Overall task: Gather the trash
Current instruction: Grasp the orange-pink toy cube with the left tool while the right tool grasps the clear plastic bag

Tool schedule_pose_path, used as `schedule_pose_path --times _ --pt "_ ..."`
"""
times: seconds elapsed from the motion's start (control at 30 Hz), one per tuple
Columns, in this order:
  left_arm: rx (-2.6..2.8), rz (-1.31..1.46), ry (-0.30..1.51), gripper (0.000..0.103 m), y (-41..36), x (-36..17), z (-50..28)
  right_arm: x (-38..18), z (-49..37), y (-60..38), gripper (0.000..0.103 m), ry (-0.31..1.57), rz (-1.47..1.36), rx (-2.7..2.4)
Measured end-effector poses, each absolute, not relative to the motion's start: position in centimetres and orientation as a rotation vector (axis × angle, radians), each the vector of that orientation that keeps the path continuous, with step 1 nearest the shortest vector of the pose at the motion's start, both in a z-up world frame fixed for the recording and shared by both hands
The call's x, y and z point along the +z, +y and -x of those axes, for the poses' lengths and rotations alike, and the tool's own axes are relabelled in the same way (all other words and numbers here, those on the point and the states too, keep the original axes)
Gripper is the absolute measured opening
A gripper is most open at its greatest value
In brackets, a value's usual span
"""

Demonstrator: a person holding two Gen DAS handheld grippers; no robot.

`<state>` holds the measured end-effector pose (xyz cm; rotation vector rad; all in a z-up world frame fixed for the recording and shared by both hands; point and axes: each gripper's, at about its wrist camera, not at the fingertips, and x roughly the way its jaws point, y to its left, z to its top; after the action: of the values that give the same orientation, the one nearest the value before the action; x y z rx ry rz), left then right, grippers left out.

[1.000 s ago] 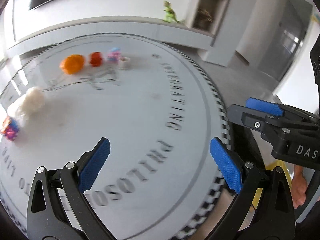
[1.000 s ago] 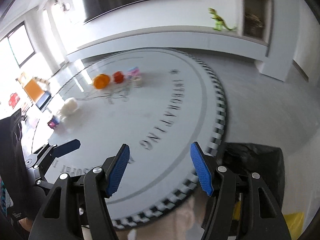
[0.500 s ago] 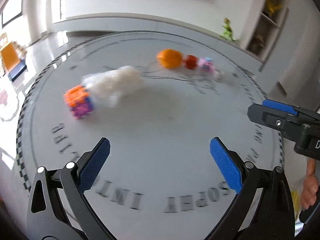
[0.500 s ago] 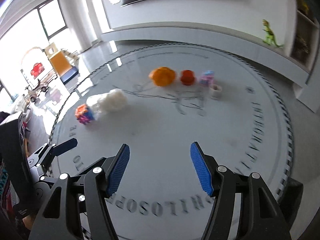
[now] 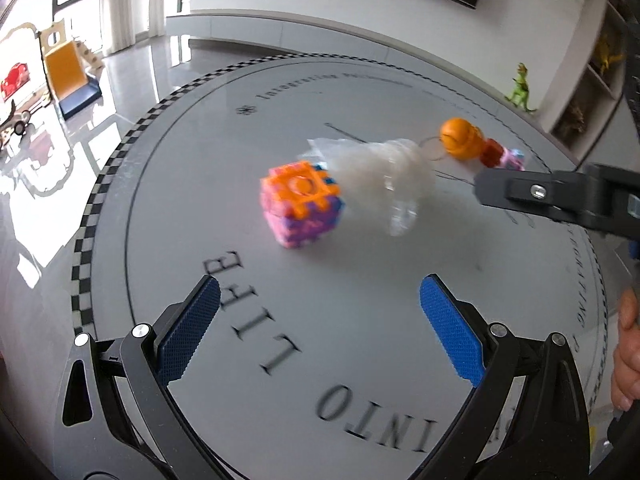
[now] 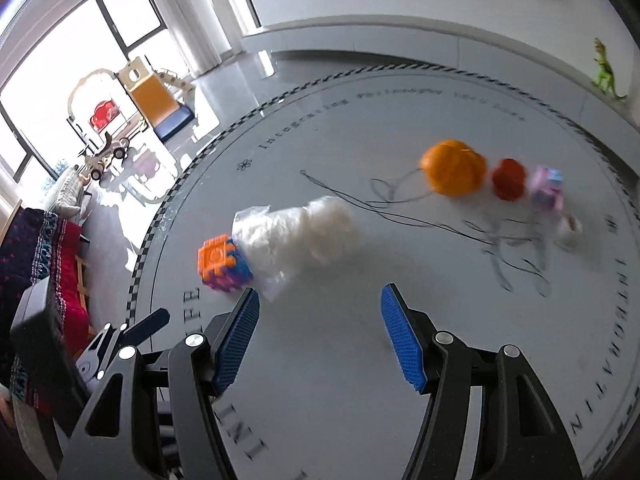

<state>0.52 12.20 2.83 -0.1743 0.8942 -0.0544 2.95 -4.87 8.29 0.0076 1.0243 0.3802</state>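
Trash pickup hasn't really started as far as I can tell: nothing is in either gripper, and everything is sitting out on the round table [image 6: 400,400].

Going left to right in the right wrist view: the orange and purple block cube [image 6: 223,261] sits near the table's left edge, and touching its right side is the crumpled clear plastic bag [image 6: 298,236] stuffed with something white, which looks like the obvious bit of trash. Further right, well apart from the bag, there's a row of an orange ball thing [image 6: 454,173], a small red one [image 6: 509,179], a pink and blue block [image 6: 548,188] and a blurry small white piece [image 6: 570,229] that I can't identify.

Left gripper [image 5: 320,324] is spread wide with only bare table between the blue pads. Right gripper [image 6: 320,336] is held about half open, also empty, and it hovers just short of the bag. So the whole job is left: grab the bag, and drop it somewhere not visible now.

Compared to a second ago, both views have swung a lot. Back then the cube and bag were small and off at the far left, and a black bin bag showed beside the table; now the bag and cube sit right in front of both grippers. Finger spacing hasn't changed on either.
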Motion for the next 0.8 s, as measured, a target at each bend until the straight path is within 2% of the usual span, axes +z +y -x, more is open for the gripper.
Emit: schedule_pose_path --times 0.13,0.17,0.2,0.27,0.5,0.53,0.57,0.67,0.8 --pt "-0.028 0.173 0.895 0.097 13.4 2.4 -1.5 6.9 -5.5 -3.5 0.064 1.063 -0.035 0.387" --pt "-0.025 0.172 0.894 0.097 13.6 2.4 -1.5 6.6 -5.9 -3.3 0.067 1.070 -0.044 0.389" --pt "-0.024 0.171 0.894 0.097 13.8 2.3 -1.7 6.3 -6.4 -3.0 0.076 1.079 -0.062 0.385" --pt "-0.022 0.171 0.897 0.097 14.1 2.1 -2.1 5.8 -7.4 -2.8 0.082 1.087 -0.100 0.361" --pt "-0.026 0.164 0.913 0.097 14.0 1.6 -2.4 3.1 -10.0 -2.0 0.088 1.152 -0.137 0.285" --pt "-0.026 0.161 0.916 0.097 13.9 1.6 -2.4 3.0 -10.2 -2.2 0.087 1.151 -0.151 0.295" --pt "-0.028 0.160 0.918 0.097 13.9 1.5 -2.5 3.0 -10.2 -2.3 0.073 1.155 -0.154 0.305" --pt "-0.036 0.158 0.919 0.097 13.6 1.7 -2.6 3.7 -9.7 -2.9 0.057 1.137 -0.158 0.317" --pt "-0.046 0.163 0.911 0.097 13.1 1.9 -2.8 5.1 -8.2 -4.3 0.055 1.052 -0.131 0.280"
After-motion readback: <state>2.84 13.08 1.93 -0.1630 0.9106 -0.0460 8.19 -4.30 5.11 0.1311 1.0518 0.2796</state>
